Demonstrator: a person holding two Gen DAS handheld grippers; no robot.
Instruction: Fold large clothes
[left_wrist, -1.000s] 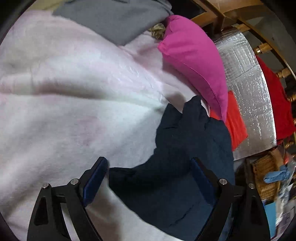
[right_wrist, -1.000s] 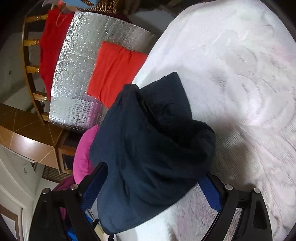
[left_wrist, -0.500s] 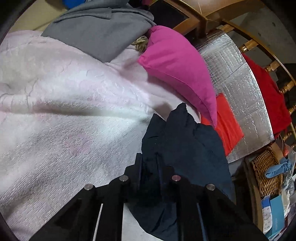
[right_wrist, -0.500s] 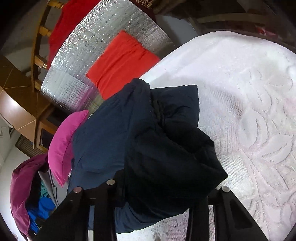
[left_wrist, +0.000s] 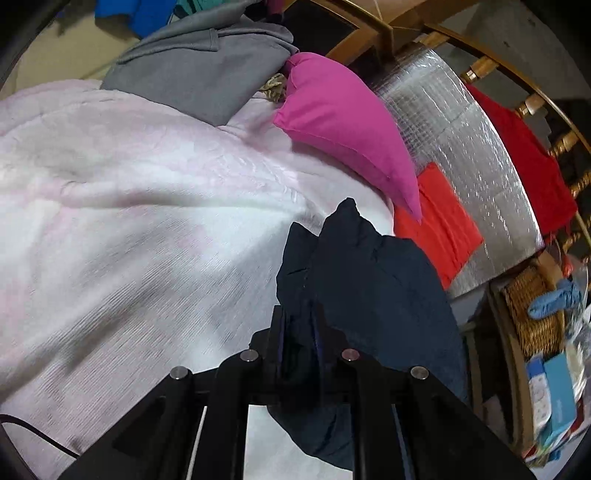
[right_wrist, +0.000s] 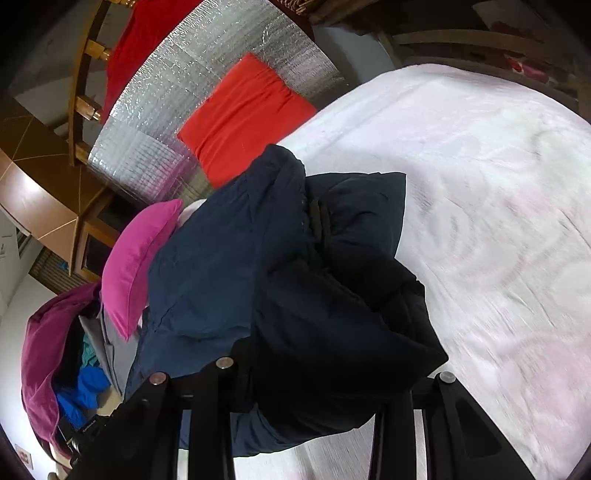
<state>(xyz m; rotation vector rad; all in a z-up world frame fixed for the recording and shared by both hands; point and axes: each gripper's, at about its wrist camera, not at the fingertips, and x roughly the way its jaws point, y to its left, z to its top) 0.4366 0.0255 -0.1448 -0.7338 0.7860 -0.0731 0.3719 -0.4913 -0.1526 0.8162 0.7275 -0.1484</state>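
Note:
A dark navy garment (left_wrist: 373, 291) (right_wrist: 236, 266) lies bunched on the white and pink bedspread (left_wrist: 140, 236) (right_wrist: 498, 206), near its edge. My left gripper (left_wrist: 298, 332) is shut on a thin fold of this garment, and the cloth rises with it. My right gripper (right_wrist: 325, 369) is shut on a thick bundle of the same garment, which fills the gap between its fingers and hides the pads. The bulk of the cloth hangs slack between the two grips.
A pink pillow (left_wrist: 347, 129) (right_wrist: 136, 266) lies beyond the garment, with a grey folded garment (left_wrist: 207, 70) behind it. A silver foil panel (left_wrist: 461, 155) bearing an orange cloth (left_wrist: 439, 225) leans on a wooden rail. A wicker basket (left_wrist: 532, 314) stands past the bed's edge.
Both grippers went from wide open around the navy garment to shut on it, then rose, lifting the cloth off the bedspread. Both views rolled somewhat.

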